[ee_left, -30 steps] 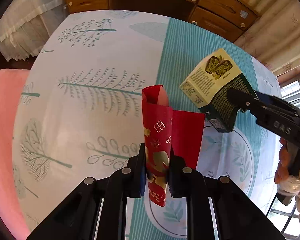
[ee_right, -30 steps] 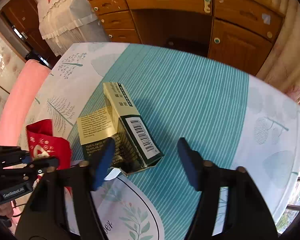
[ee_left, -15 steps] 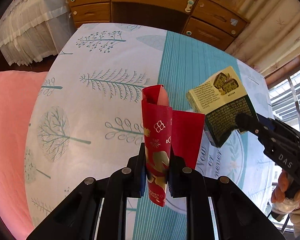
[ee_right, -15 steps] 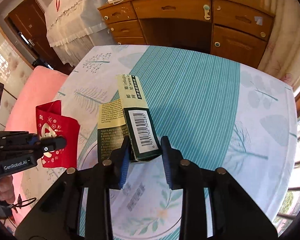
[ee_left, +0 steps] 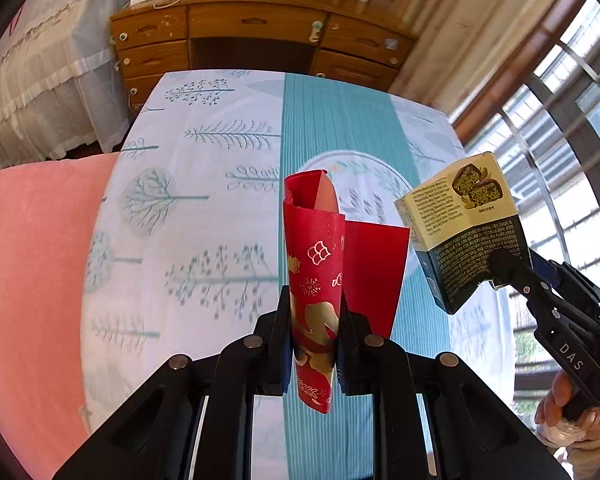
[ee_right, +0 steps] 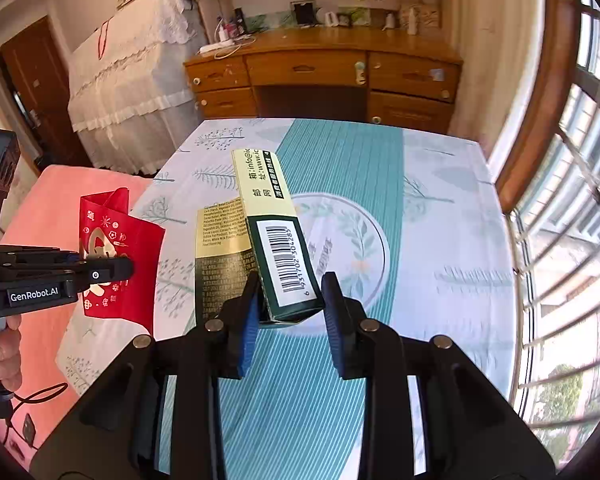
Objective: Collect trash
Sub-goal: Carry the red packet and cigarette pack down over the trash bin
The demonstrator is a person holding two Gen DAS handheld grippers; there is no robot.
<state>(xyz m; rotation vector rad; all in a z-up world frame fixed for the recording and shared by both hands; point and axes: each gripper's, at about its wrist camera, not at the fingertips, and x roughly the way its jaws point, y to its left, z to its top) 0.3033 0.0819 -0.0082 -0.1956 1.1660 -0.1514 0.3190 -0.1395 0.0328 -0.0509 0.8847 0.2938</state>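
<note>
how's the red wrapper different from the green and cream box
The red wrapper is thin printed paper, folded and curled; the green and cream box is a rigid carton with a barcode. The wrapper stands nearly upright in the left gripper; the box tilts in the right gripper. Both are clamped and held above the tablecloth.

Two close wrist views along each tool toward the wooden desk (ee_left: 260,36), sharing the table (ee_right: 440,216)

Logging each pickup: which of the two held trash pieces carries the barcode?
The green-and-cream snack box in the right gripper; the red paper packet in the left gripper shows only gold and white decoration.
</note>
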